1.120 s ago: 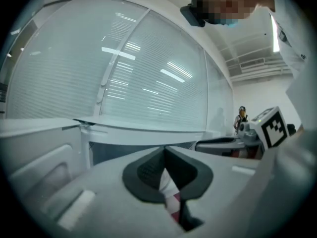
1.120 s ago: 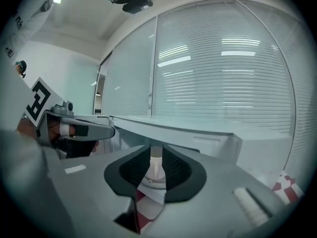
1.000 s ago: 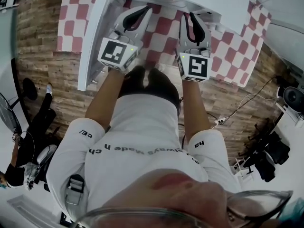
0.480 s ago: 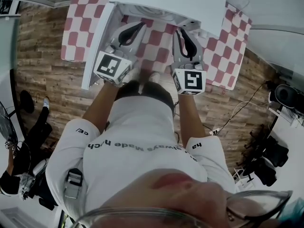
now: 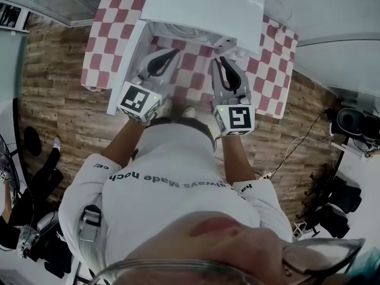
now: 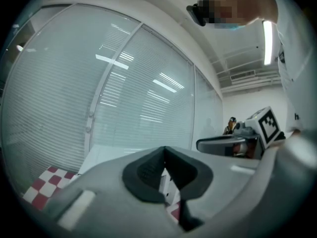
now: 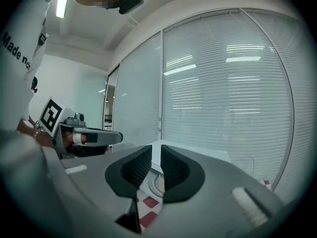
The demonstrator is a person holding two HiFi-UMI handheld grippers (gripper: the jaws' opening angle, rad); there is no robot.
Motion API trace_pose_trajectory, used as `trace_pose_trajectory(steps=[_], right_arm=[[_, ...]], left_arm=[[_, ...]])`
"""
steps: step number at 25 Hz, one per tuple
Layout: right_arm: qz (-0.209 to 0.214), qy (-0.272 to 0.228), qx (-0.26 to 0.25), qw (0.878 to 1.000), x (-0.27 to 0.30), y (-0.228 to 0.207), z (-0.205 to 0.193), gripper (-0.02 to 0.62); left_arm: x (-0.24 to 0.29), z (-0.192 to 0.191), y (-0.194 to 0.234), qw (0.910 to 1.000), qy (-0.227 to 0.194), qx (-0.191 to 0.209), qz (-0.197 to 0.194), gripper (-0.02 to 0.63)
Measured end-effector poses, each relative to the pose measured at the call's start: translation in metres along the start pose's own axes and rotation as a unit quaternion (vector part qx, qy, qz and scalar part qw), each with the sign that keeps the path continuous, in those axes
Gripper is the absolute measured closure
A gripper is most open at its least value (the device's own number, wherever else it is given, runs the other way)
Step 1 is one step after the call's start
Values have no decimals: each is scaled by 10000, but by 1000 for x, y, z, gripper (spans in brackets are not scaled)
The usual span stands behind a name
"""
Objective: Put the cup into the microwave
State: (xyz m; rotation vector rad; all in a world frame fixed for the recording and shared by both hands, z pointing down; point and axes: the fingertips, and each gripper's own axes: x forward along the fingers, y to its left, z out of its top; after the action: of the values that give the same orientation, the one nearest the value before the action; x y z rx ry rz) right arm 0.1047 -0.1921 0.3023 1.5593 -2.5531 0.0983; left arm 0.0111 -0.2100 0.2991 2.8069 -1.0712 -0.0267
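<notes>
Holding left gripper pinched together and right gripper a slit apart, both empty, you face the open microwave. No cup visible; probably staging the approach.

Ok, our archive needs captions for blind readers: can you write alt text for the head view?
Seen from above, a person in a white T-shirt holds the left claw and right claw, both closed and empty, before a white microwave oven with its door open, on a red-and-white checked tablecloth. No cup is in sight.
</notes>
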Motion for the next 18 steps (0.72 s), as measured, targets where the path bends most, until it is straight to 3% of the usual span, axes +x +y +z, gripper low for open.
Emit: trace_pose_trajectory(steps=[18], right_arm=[[246, -139, -98, 9996, -57, 38, 68, 540]], left_arm=[[-44, 63, -38, 9994, -124, 171, -270, 603]])
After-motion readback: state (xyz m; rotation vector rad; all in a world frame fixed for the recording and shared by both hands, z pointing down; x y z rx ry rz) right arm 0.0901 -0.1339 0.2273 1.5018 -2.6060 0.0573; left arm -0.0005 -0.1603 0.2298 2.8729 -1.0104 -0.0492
